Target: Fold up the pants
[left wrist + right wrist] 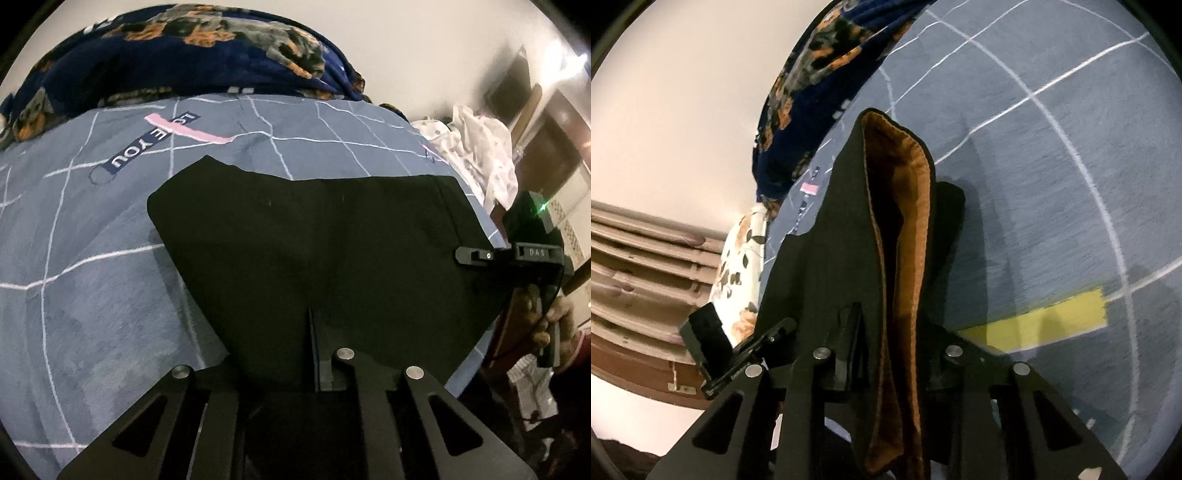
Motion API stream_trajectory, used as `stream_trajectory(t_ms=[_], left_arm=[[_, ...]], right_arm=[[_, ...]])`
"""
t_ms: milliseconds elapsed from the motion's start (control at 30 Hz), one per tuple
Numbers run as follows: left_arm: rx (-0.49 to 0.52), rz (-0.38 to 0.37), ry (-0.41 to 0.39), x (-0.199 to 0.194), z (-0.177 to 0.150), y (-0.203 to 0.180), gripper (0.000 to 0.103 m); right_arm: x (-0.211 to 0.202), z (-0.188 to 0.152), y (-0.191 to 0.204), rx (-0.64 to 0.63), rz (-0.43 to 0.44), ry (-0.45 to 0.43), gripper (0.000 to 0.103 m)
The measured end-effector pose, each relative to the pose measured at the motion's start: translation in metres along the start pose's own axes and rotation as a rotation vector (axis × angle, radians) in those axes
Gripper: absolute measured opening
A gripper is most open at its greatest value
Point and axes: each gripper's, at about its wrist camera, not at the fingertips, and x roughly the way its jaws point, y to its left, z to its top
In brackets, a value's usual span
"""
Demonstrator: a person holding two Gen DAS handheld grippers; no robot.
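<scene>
Two grippers are gripping the black pants (332,236) at once, so going L to R: the left gripper (321,373) is sitting at the near edge of the cloth w/ its fingers closed on a fold of it, and the pants are spreading away from it across the blue grid bedsheet (92,258), far edge ragged, long axis running roughly side to side in the left wrist view. Over at the R edge of that same piece, the right gripper (476,255) is pinching the side hem; in its own cam the right gripper is clamping a bunched, raised section w/ the orange lining (905,258) showing between black layers. Beyond lie a navy floral blanket (177,48) and a yellow patch (1045,321) on the sheet. Judging by this, both hands are equally engaged; the next fold probably turns on carrying the R-held edge across toward the L, i.e. along that side-to-side axis.
</scene>
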Motion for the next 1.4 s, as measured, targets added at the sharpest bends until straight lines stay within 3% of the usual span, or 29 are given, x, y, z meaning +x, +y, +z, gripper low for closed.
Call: stream_trajectory(t_ms=[233,333,400,500,667,767,867,1000,1200,1400], left_arm=[[-0.032,-0.041,0.027,-0.007,-0.003,0.017,0.011],[-0.063,-0.074,0.05,-0.002,-0.003,0.025,0.017],[-0.097,-0.085,0.059,0.0,-0.003,0.033,0.03],[-0.124,-0.12,0.089,0.008,-0.003,0.042,0.04],[-0.104,-0.162,0.098,0.013,0.0,0.04,0.047],[-0.081,-0.158,0.079,0.018,0.001,0.034,0.047],[-0.094,-0.17,0.079,0.024,0.001,0.031,0.026],[-0.077,-0.153,0.046,0.015,0.001,0.025,0.013],[-0.065,-0.115,0.029,-0.006,0.003,0.023,0.01],[-0.011,-0.014,-0.017,-0.033,0.003,0.022,0.01]], right_arm=[[0.014,-0.003,0.006,-0.006,0.012,0.037,0.023],[0.016,-0.001,0.004,-0.006,0.009,0.045,0.023],[0.016,-0.001,0.005,-0.022,-0.003,0.05,0.023],[0.018,0.0,0.005,-0.046,-0.028,0.067,0.027],[0.021,0.003,-0.001,-0.049,-0.021,0.092,0.034],[0.023,0.005,-0.001,-0.053,-0.012,0.099,0.034],[0.023,0.002,0.003,-0.086,-0.038,0.092,0.031],[0.022,0.0,0.007,-0.1,-0.05,0.071,0.025],[0.018,-0.002,0.014,-0.054,0.027,0.05,0.022],[0.029,-0.008,0.026,-0.036,0.084,0.065,0.021]])
